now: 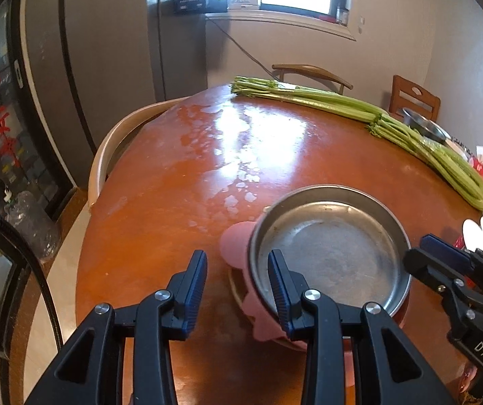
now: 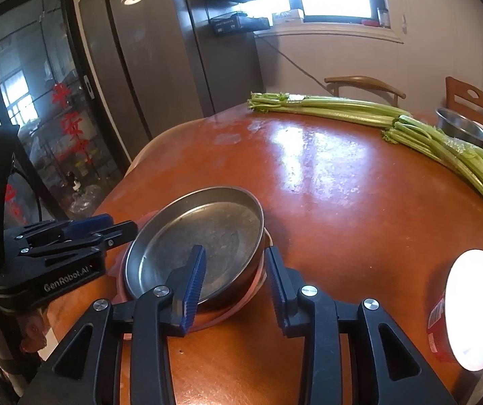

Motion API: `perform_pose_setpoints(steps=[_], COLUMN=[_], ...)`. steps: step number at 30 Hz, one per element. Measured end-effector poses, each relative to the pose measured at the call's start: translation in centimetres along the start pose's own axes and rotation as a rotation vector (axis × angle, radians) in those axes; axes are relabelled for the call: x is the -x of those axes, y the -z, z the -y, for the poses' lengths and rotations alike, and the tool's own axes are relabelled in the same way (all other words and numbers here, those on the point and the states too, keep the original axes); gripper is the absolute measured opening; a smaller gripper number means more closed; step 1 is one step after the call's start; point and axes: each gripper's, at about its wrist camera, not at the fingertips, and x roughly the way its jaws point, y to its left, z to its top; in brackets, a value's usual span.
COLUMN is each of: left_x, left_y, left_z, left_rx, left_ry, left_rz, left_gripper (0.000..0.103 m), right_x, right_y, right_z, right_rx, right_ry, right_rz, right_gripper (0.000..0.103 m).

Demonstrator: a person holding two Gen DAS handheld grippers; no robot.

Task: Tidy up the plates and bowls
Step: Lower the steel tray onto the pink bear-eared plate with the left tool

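A shallow steel plate (image 1: 329,246) sits on top of a pink scalloped dish (image 1: 234,239), stacked on the round wooden table (image 1: 173,175). My left gripper (image 1: 238,270) is open, its fingers straddling the plate's left rim. My right gripper (image 2: 234,263) is open, its fingers straddling the right rim of the steel plate (image 2: 194,236). The right gripper also shows in the left wrist view (image 1: 423,253), and the left gripper in the right wrist view (image 2: 119,226). A small steel bowl (image 2: 460,126) stands at the table's far right.
Two long bundles of celery (image 2: 393,118) lie across the back of the table. A white lidded container (image 2: 474,307) with a red label stands at the near right. Wooden chairs (image 1: 312,74) surround the table. A fridge (image 1: 82,77) stands left.
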Motion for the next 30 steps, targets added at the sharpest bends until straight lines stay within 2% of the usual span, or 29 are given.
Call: perform_pose_setpoints(steps=[7, 9, 15, 21, 30], left_x=[0.0, -0.5, -2.4, -3.4, -4.6], left_y=[-0.3, -0.4, -0.3, 0.1, 0.3], left_z=[-2.1, -2.3, -1.3, 0.0, 0.4], left_rx=[0.059, 0.072, 0.07, 0.045, 0.062], left_ry=[0.084, 0.122, 0.177, 0.154, 0.13], left_rz=[-0.042, -0.064, -0.131, -0.148, -0.181], left_gripper=[0.038, 0.04, 0.041, 0.043, 0.043], right_x=[0.9, 1.0, 1.2, 0.8, -0.3], right_y=[0.1, 0.1, 0.5, 1.2, 2.0], right_z=[0.1, 0.2, 0.2, 0.0, -0.3], right_rx=[-0.007, -0.015, -0.021, -0.024, -0.035], right_ry=[0.002, 0.0, -0.017, -0.029, -0.038], right_rz=[0.013, 0.015, 0.004, -0.027, -0.065], right_gripper=[0.041, 0.054, 0.055, 0.055, 0.055])
